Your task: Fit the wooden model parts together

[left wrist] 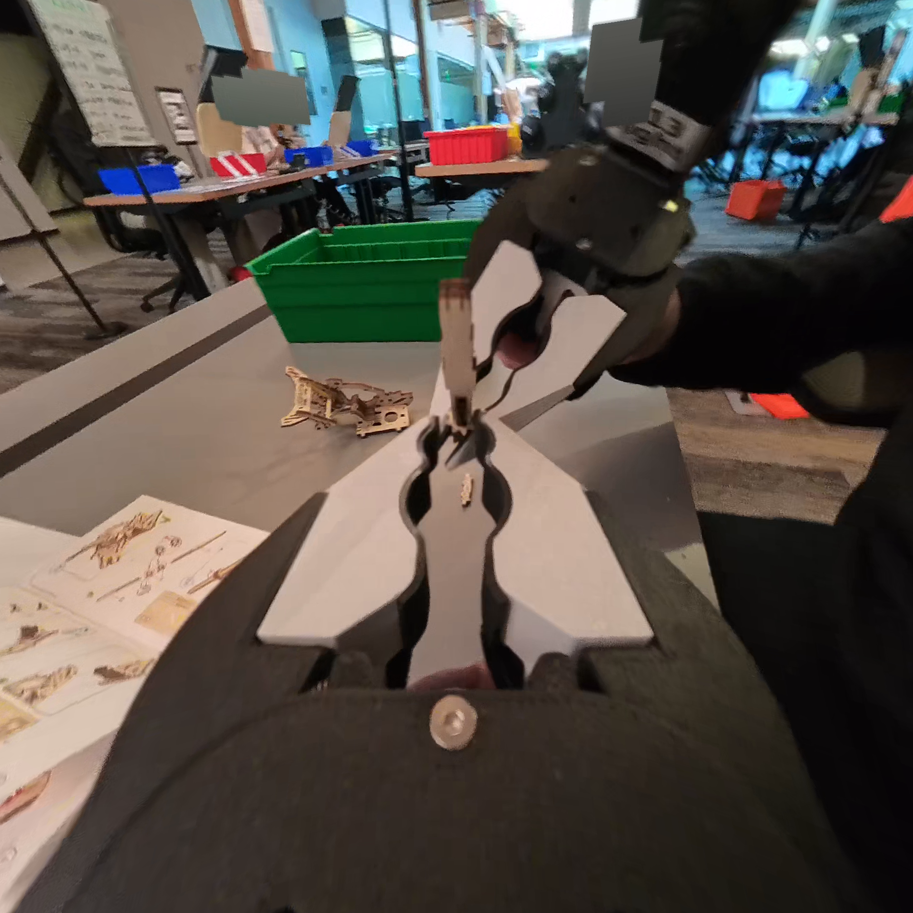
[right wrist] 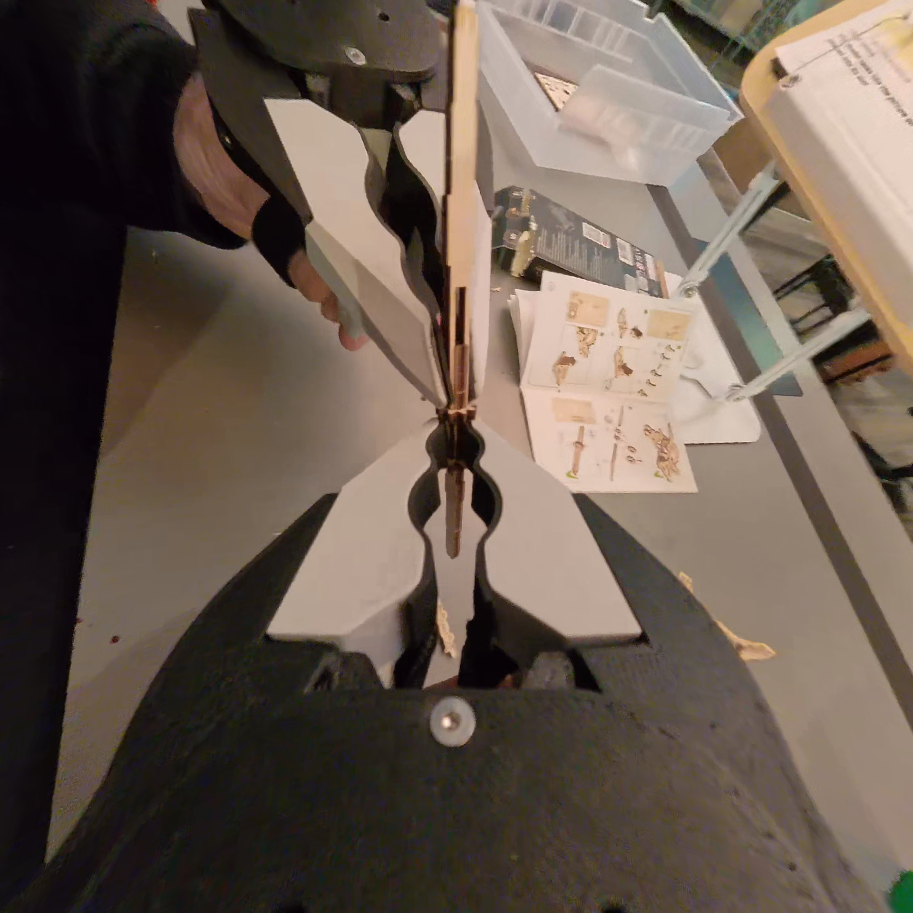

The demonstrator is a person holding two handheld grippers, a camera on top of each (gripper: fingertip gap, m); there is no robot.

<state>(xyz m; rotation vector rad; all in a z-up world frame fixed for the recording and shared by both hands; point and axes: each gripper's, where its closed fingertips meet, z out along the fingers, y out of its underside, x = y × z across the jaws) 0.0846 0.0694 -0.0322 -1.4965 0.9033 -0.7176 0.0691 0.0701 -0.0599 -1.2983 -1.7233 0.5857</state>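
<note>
My left gripper (left wrist: 457,429) and right gripper (right wrist: 455,416) meet tip to tip above the grey table (left wrist: 222,444). A long light wooden strip (left wrist: 457,341) stands up from the joint, edge-on in the right wrist view (right wrist: 462,148). The left jaws are shut on the strip's lower end. The right jaws are shut on a darker wooden piece (right wrist: 453,514) that runs back between the fingers. The right gripper (left wrist: 568,306) comes in from the upper right in the left wrist view. A partly built wooden model (left wrist: 346,405) lies on the table beyond. A tiny wooden part (left wrist: 466,489) lies below the left fingers.
A green bin (left wrist: 365,286) stands at the table's far edge. An open instruction booklet (right wrist: 607,385) lies beside a black box (right wrist: 568,242) and a clear plastic bin (right wrist: 593,99). A stand holding papers (right wrist: 840,148) is at the right edge. Wood scraps (right wrist: 741,647) lie near the right gripper. Both grippers' tips are close together, under 4 cm apart. Both grippers' tips are roughly 20 cm from the partly built wooden model (left wrist: 346,405).
</note>
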